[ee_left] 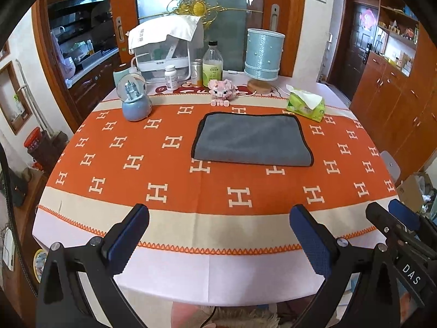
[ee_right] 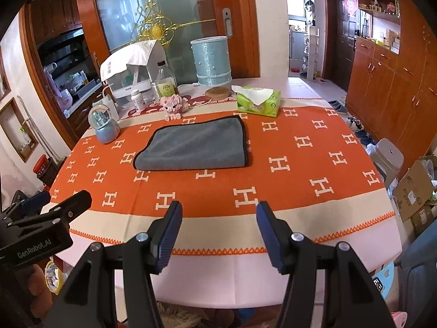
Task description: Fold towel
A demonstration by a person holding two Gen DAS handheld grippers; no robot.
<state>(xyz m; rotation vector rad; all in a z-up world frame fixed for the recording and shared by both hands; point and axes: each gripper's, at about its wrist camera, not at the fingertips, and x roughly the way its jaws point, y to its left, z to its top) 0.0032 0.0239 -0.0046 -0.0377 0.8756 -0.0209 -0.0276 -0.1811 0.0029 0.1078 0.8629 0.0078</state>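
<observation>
The grey towel (ee_left: 252, 142) lies folded flat on the orange patterned tablecloth (ee_left: 169, 191), near the table's far half, black-trimmed edges aligned. The left gripper (ee_left: 218, 235) hovers above the near table edge, jaws spread wide and empty. The right gripper (ee_right: 220, 229) is positioned likewise (jaws apart, nothing held). Behind the towel sit a pink toy (ee_left: 221, 90), a snow globe (ee_left: 135, 101) and a tissue pack (ee_left: 307, 104).

Both views are bright and evenly lit by soft daylight, with only faint shadows. Focus is sharp at centre. Strong fisheye bending curves the edges, and the corners fall into black vignette.
</observation>
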